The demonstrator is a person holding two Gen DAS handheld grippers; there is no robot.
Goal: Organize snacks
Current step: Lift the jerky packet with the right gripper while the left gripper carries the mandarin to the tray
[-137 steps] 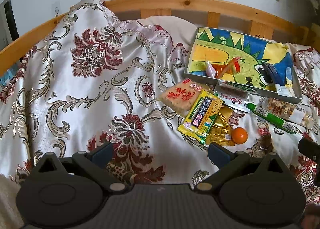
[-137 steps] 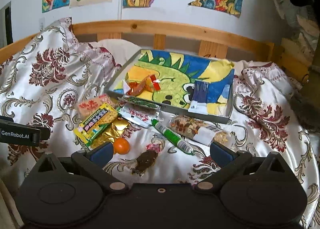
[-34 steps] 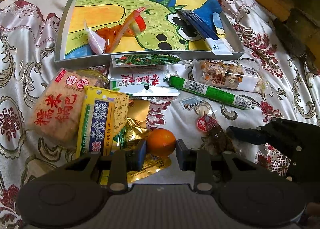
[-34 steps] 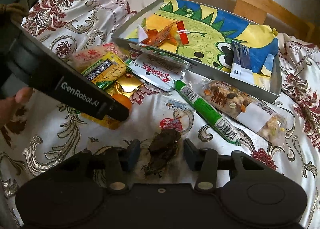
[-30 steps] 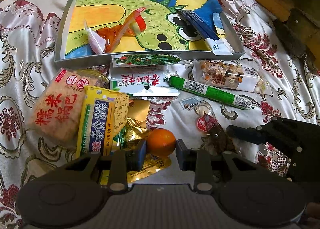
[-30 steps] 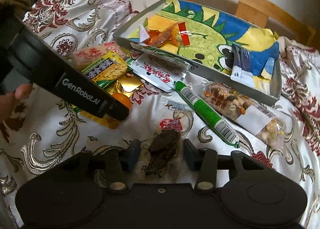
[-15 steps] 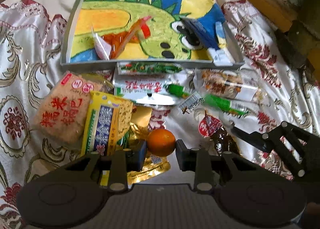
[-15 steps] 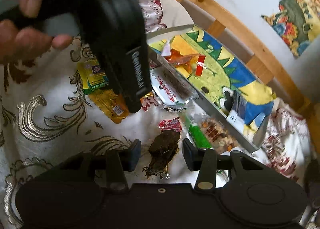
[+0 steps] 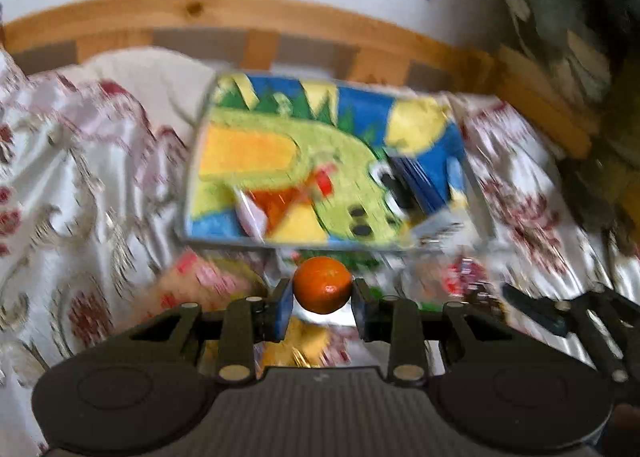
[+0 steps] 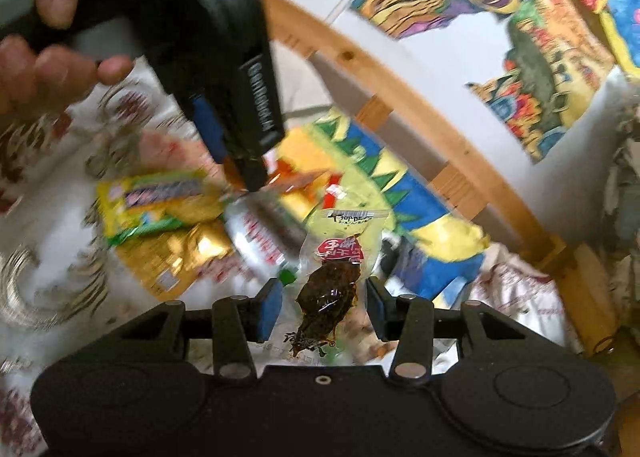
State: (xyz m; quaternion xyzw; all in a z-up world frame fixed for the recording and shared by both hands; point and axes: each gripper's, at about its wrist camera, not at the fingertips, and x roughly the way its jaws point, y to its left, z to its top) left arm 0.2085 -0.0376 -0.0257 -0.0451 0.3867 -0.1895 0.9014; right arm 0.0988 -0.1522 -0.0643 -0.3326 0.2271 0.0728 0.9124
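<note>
Clamped from both sides, the small orange (image 9: 322, 285) sits between the blue pads of the left gripper (image 9: 322, 299), lifted clear of the bedding in the left wrist view. That gripper points toward the grey tray (image 9: 192, 177) lined with a green dinosaur drawing, where an orange-red wrapper (image 9: 288, 199) and dark blue sachets (image 9: 416, 185) lie. Blurred snack packets spread across the floral satin bedspread (image 9: 80, 193) just below the tray's near edge, between gripper and tray. A wooden bed rail (image 9: 240, 17) runs behind. At the lower right, part of the right gripper's black linkage is visible.

From the right wrist view, the right gripper (image 10: 324, 305) has its jaws partly closed around a clear packet with a dark brown snack (image 10: 328, 297) and red label; the packet hangs between the pads, though contact with both pads is hard to confirm. Up left, a hand (image 10: 48, 37) grips the black body of the left gripper (image 10: 228, 57), which hangs over the pile and hides part of it. Beneath it lie a yellow cracker pack (image 10: 160, 197) and a gold foil pack (image 10: 180, 257), with the tray (image 10: 380, 185) beyond.
</note>
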